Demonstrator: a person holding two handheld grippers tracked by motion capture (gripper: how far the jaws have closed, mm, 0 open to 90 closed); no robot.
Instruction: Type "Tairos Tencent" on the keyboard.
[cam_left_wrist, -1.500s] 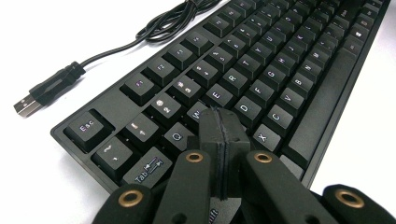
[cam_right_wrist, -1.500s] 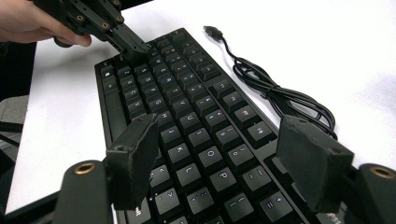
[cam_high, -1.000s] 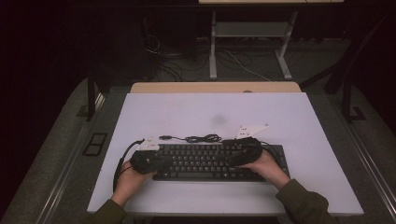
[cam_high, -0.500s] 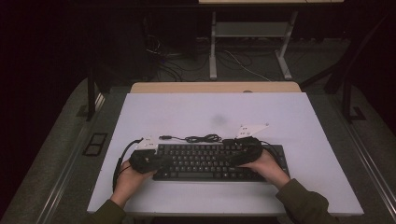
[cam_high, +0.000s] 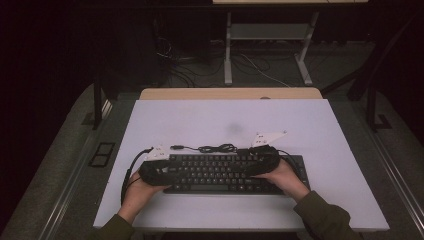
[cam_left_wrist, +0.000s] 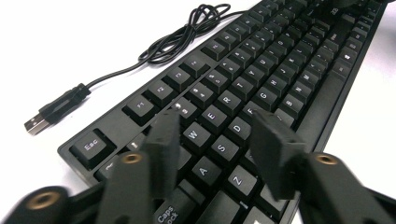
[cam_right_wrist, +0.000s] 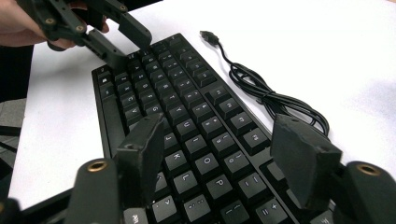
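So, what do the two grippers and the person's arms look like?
Both the left gripper and the right gripper are black, each with two flat, blocky jaws and brass-coloured screws at the joints. Each carries a pale three-cornered plate on top, and a black cable trails from each. The person wears dark olive-green sleeves.

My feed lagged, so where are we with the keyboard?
Done: both grippers are placed over the black full-size keyboard on the white table. In hand: the left gripper hangs open above the W and S keys, the right gripper open above its other end; neither grips anything. Left: the black USB cable lies coiled and unplugged behind it.
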